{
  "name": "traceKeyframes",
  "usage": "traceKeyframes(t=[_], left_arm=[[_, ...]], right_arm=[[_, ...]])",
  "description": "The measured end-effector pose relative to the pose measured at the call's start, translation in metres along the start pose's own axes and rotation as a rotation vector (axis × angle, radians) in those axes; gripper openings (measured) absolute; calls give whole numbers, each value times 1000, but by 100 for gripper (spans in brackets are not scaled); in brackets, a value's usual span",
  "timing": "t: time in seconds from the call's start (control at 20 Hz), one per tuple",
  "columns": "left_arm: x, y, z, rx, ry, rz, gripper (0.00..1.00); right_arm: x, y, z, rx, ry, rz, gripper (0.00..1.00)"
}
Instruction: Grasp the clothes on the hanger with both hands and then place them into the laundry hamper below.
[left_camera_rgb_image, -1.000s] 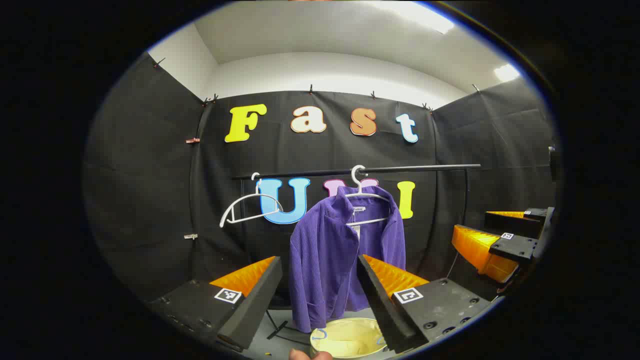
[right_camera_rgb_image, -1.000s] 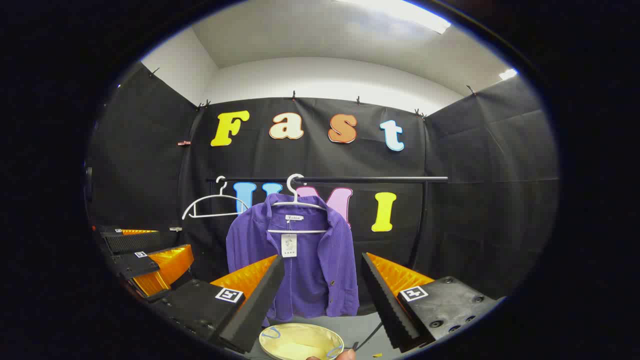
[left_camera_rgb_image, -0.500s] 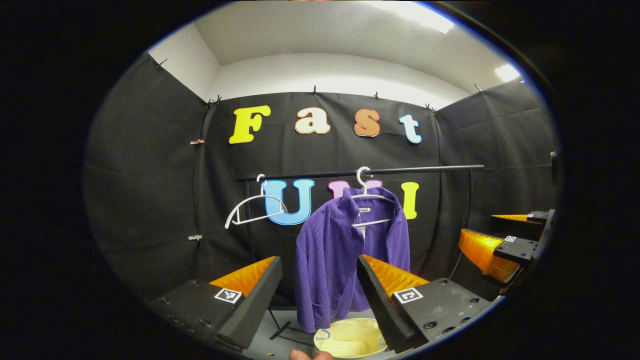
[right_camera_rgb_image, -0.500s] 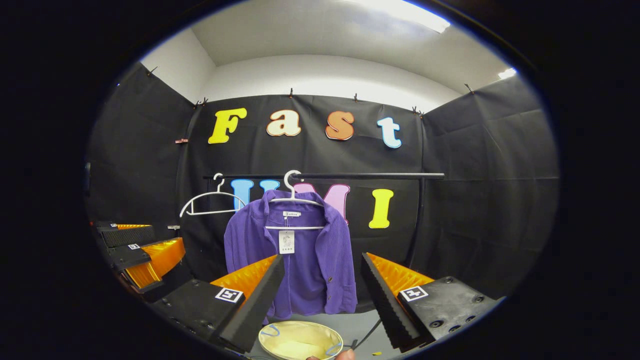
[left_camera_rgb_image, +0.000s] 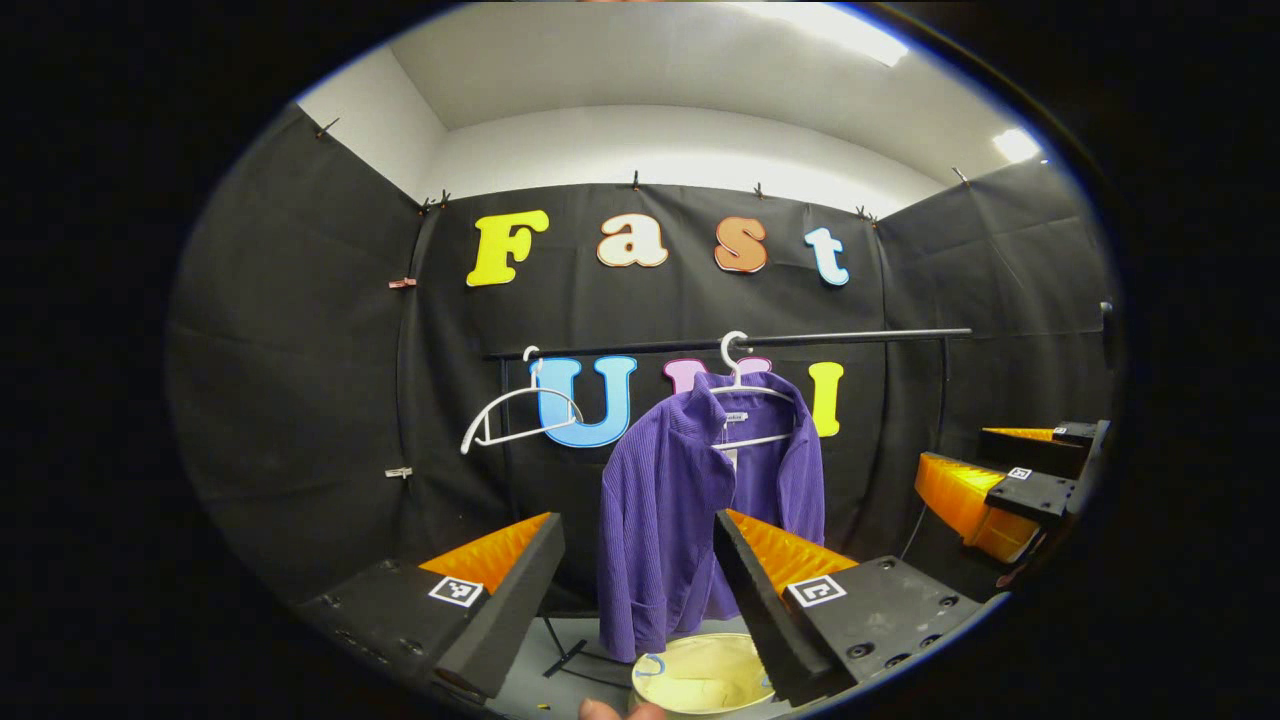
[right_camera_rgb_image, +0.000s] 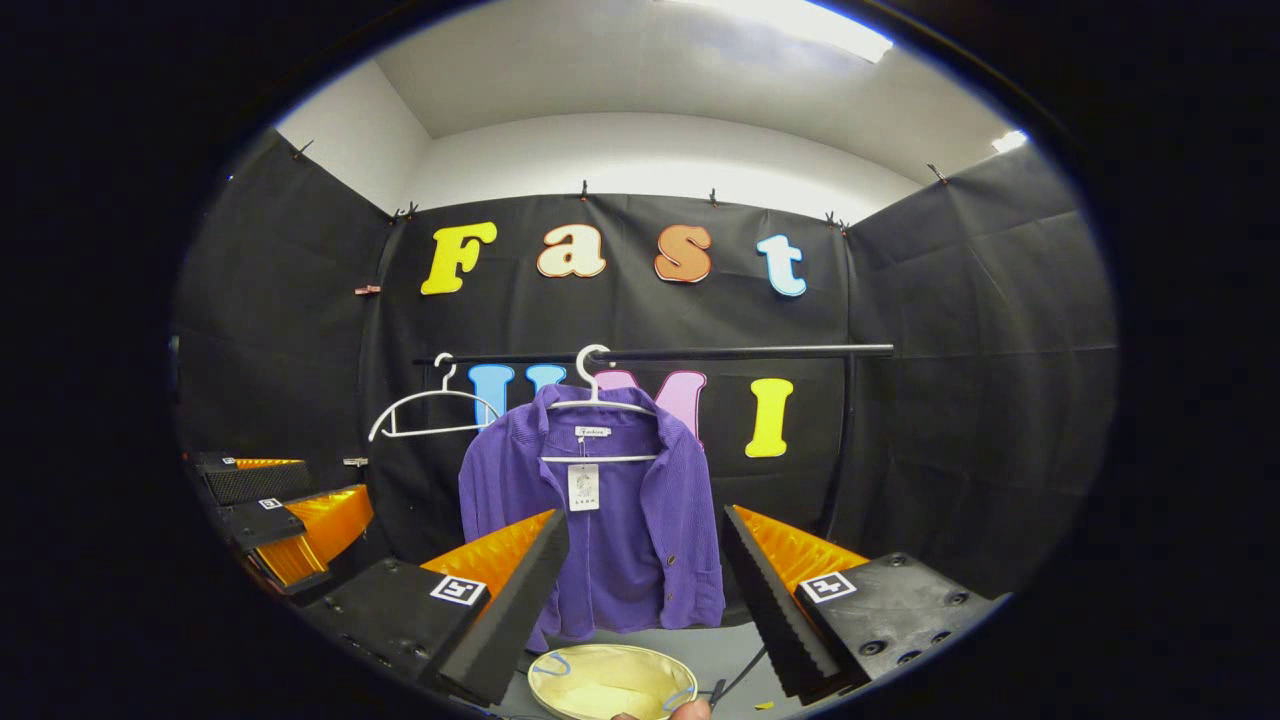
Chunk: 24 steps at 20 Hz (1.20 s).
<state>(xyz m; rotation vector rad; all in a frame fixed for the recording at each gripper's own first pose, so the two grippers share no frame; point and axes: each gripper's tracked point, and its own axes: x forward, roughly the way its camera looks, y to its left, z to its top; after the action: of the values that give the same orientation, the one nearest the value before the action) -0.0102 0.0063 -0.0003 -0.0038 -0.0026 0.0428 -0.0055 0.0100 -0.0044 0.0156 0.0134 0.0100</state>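
No legible text: neck label (right_camera_rgb_image: 592, 432) and hang tag (right_camera_rgb_image: 583, 487) on purple jacket (right_camera_rgb_image: 640, 540) too small; square markers (right_camera_rgb_image: 459, 589) on fingers, no characters.

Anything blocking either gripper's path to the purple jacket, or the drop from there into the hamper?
Nothing visible. Left gripper and right gripper are open with free air ahead to the purple jacket on its white hanger. The yellow hamper sits open below the hem. The empty hanger hangs aside.
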Motion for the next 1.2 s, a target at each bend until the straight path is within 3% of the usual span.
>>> traceKeyframes(t=[0.7,1.2], left_arm=[[-4,-7,-1,-34,4,-9,94],[22,-8,1,-46,-3,2,94]], right_arm=[[6,-3,5,-16,-19,-11,96],[40,-9,-3,-14,-7,18,98]])
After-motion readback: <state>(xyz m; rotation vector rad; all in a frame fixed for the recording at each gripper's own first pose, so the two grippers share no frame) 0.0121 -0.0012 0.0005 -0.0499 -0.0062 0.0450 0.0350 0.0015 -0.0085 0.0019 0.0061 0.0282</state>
